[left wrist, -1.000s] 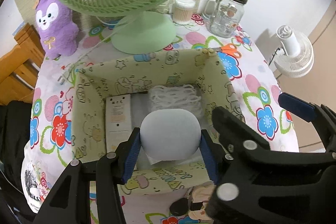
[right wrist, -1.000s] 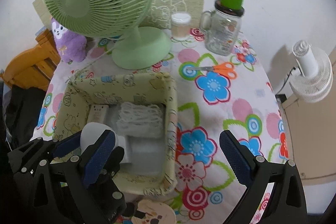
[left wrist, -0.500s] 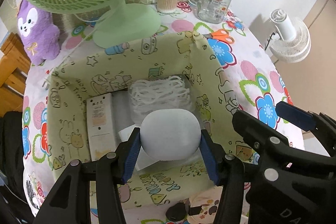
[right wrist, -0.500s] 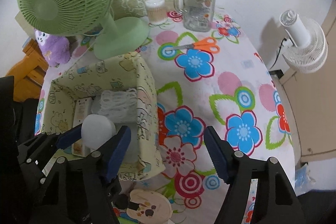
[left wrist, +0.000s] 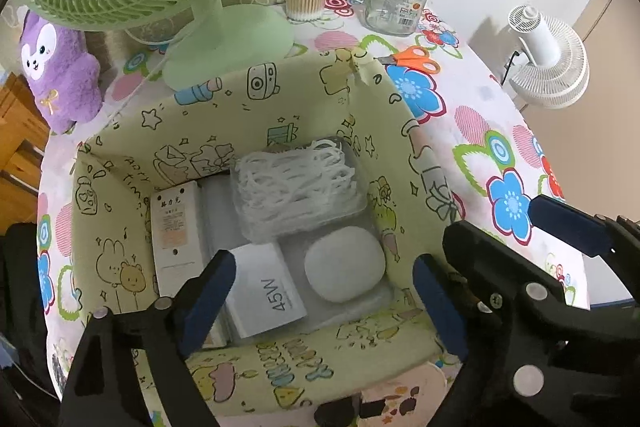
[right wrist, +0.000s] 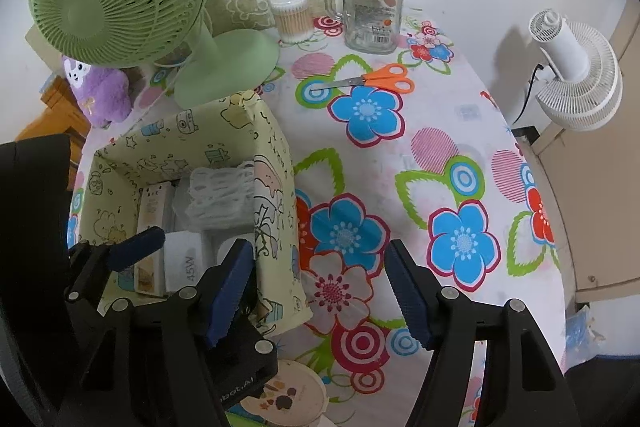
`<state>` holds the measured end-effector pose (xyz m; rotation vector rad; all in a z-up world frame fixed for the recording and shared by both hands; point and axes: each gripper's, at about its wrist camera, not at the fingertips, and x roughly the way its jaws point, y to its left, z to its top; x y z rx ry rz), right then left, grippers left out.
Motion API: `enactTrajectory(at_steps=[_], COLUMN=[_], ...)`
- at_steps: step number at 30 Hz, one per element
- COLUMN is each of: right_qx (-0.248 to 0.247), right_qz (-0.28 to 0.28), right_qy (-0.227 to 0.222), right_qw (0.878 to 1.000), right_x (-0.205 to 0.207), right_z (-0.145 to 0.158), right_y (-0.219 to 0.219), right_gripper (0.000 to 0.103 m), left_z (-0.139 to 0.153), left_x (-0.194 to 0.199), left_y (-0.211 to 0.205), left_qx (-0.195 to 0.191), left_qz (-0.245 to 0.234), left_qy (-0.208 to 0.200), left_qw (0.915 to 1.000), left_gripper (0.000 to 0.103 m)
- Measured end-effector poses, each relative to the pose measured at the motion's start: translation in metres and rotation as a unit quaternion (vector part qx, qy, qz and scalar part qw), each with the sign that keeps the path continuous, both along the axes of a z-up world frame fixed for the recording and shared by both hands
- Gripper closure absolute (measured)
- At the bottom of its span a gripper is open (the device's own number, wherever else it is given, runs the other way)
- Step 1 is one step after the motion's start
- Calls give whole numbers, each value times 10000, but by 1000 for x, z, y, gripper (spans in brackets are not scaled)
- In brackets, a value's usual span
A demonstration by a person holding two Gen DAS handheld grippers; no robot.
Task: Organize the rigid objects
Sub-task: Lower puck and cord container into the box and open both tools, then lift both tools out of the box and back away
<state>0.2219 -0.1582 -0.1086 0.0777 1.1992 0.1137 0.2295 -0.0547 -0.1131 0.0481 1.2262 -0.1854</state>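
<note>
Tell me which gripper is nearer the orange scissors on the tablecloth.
Right. The right gripper hangs over the bare flowered cloth beside the fabric bin, the orange scissors straight ahead of it. The left gripper is over the bin's inside, the bin wall between it and the scissors.

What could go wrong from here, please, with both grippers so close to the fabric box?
1. The left gripper, its jaws opening, hangs above the white rounded case lying in the box; lifting carelessly, a finger might catch the soft box wall and tip it.
2. The right gripper, its jaws closing on nothing, sits beside that wall and the left gripper; the two could collide.
3. The scissors lie apart; reaching might knock the glass jar.
</note>
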Motion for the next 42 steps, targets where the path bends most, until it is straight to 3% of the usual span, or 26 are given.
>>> enactTrajectory(at_steps=[10, 15, 27, 42], right_qx=[176, 201, 112, -13], right_qz=[206, 288, 565, 758], right_qy=[-74, -177, -422, -673], right_qw=[9996, 9992, 9974, 9948], right_x=[-15, -26, -57, -91], right_z=[13, 22, 42, 65], right_y=[5, 6, 12, 17], right_gripper=[31, 21, 10, 10], left_z=[21, 33, 55, 78], left_x=[-22, -38, -77, -117], left_y=[8, 12, 23, 28], left_qx=[119, 165, 190, 152], left_qz=[173, 274, 527, 591], left_qy=[-219, -322, -500, -702], left_qw=[9995, 9990, 9972, 9957], left_gripper=[3, 2, 0, 0])
